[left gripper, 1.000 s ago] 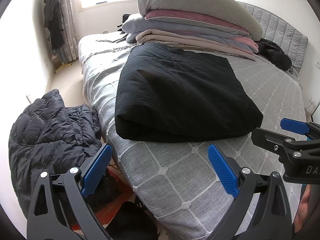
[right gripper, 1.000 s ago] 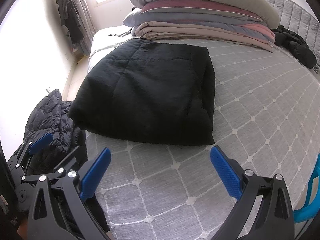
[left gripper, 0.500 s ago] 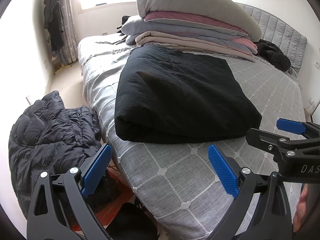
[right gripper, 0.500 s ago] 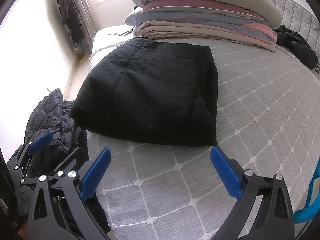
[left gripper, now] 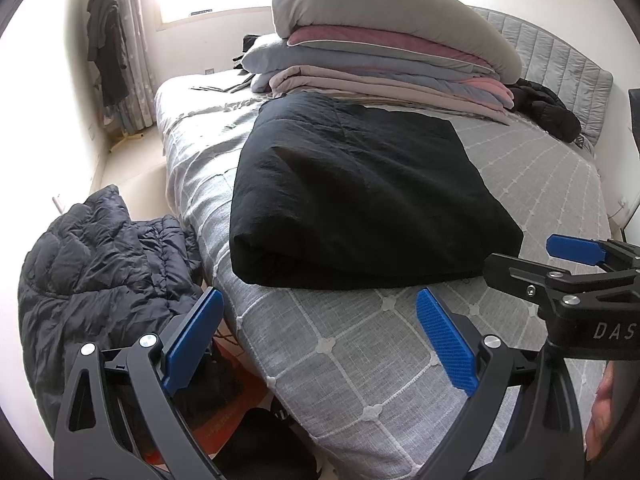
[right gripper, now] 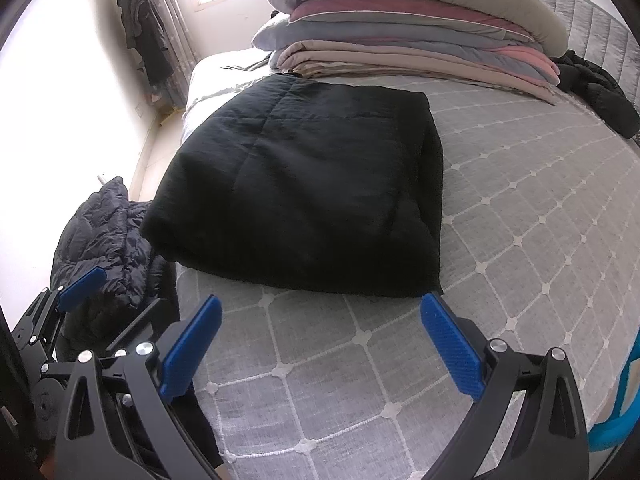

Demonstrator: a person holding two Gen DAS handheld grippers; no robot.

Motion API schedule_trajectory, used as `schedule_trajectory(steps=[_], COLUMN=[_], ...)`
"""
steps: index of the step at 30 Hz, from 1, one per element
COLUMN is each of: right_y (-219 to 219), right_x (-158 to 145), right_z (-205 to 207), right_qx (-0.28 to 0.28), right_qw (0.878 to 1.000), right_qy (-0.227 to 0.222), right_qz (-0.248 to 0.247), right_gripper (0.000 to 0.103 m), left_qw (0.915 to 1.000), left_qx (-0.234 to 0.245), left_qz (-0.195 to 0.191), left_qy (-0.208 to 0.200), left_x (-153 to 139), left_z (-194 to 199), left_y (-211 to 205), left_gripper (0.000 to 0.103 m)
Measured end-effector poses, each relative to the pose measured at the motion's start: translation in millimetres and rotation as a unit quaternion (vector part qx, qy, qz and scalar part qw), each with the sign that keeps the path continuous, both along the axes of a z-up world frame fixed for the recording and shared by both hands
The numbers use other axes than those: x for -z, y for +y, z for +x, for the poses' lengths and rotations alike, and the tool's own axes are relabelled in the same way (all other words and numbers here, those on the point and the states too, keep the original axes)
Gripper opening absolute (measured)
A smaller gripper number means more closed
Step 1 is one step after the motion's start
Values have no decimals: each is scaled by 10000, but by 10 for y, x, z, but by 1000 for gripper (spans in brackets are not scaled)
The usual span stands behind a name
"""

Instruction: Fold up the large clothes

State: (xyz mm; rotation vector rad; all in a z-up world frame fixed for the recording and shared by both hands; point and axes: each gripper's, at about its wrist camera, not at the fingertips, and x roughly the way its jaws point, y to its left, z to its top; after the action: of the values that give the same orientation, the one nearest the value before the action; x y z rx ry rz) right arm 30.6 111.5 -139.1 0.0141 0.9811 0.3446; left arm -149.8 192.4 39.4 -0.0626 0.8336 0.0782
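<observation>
A large black quilted garment [left gripper: 360, 200] lies folded into a thick rectangle on the grey checked bed [left gripper: 352, 344], seen also in the right wrist view [right gripper: 304, 192]. My left gripper [left gripper: 320, 332] hovers open over the bed's near corner, short of the garment's folded edge, nothing between its blue pads. My right gripper [right gripper: 320, 344] is open too, just in front of the garment's near edge, empty. The right gripper's side shows at the left wrist view's right edge [left gripper: 568, 276]; the left gripper appears low left in the right wrist view [right gripper: 72, 308].
A stack of folded duvets and a pillow [left gripper: 384, 52] fills the far side of the bed. A dark puffer jacket [left gripper: 104, 264] is heaped on the floor left of the bed. Another black garment [right gripper: 596, 88] lies by the grey headboard. Clothes hang by the window curtain [left gripper: 108, 52].
Both grippers have drifted slightly, so the black garment sits a touch differently in each view. Both stay open and empty; the garment has not moved.
</observation>
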Motion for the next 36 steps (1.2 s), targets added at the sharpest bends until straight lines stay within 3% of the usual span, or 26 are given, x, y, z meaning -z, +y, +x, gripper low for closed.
schedule_trajectory(steps=[9, 14, 16, 19, 24, 29, 33, 34, 36], right_y=[-6, -345, -678, -1114, -1430, -1240, -1124, -1075, -1004], right_x=[32, 26, 45, 148, 551, 976, 1267, 1361, 1479], right_z=[54, 261, 431, 736, 1342, 1694, 1868, 1910, 1972], right_qx=[-85, -255, -25, 340, 436, 238, 112, 72, 42], right_qw=[9998, 9946, 9875, 9771, 9478, 9224, 8798, 8642, 8494], right_qy=[70, 329, 537, 891, 1936, 2710, 3175, 3316, 3450], right_qz=[154, 951, 1479, 1903, 2494, 2742, 3537, 3784, 3993], right_gripper=[96, 96, 96, 96, 96, 96, 96, 96, 96], left_qw=[10000, 9973, 9948, 9931, 9846, 9653, 9511, 9469, 9428], left_qx=[34, 241, 132, -205, -570, -558, -331, -265, -163], left_qz=[6, -662, -975, -1145, -1618, -2352, -2827, -2944, -3041], left_qy=[-32, 208, 250, 119, 336, 991, 1201, 1263, 1354], left_x=[-5, 19, -22, -145, -59, 341, 556, 606, 663], left_z=[17, 144, 241, 439, 1003, 1615, 1955, 2017, 2126], left_y=[-10, 214, 440, 785, 1257, 1530, 1592, 1599, 1596], left_gripper=[93, 93, 93, 93, 93, 93, 95, 96, 97])
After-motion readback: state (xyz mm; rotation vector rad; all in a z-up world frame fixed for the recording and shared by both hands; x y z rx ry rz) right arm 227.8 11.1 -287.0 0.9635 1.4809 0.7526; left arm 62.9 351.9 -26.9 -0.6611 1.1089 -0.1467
